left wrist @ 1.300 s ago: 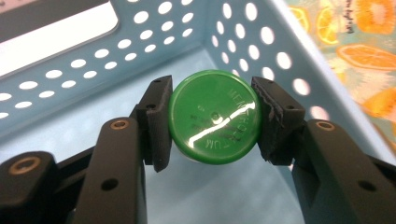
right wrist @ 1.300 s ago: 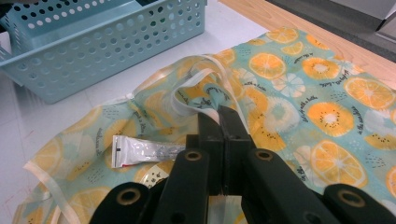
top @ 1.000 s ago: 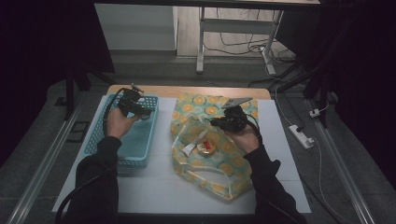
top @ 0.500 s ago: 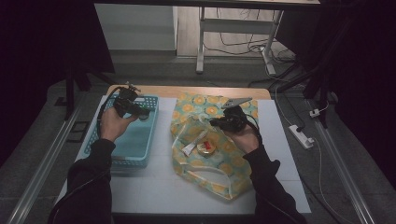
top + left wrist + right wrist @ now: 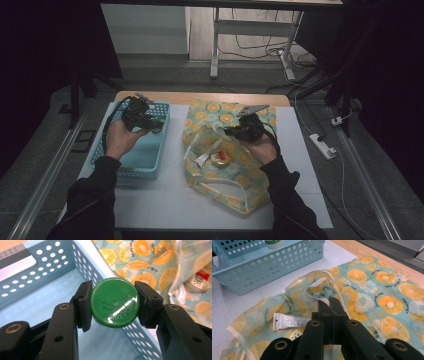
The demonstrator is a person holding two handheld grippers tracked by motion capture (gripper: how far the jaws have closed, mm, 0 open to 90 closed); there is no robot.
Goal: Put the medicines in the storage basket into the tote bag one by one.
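Note:
My left gripper (image 5: 114,303) is shut on a green-capped bottle (image 5: 114,302), its pads pressing the round lid from both sides. It hangs over the light blue perforated basket (image 5: 57,262), near the right wall of that basket (image 5: 131,172). In the high view the left gripper (image 5: 156,122) sits above the basket's far end. A citrus-print bag (image 5: 235,187) lies open in the middle of the table. My right gripper (image 5: 329,302) is shut on the bag's pale strap (image 5: 322,277) and holds the mouth up. Inside lie a white tube (image 5: 287,322) and a small round jar (image 5: 220,159).
The basket (image 5: 262,267) stands left of the bag (image 5: 387,297) on a white mat, with the wooden table edge beyond. A power strip (image 5: 322,146) and cables lie on the floor to the right. A table leg stands behind.
My left hand has risen a little and shifted over the basket with the green-capped bottle still held. The right hand and the bag have stayed put.

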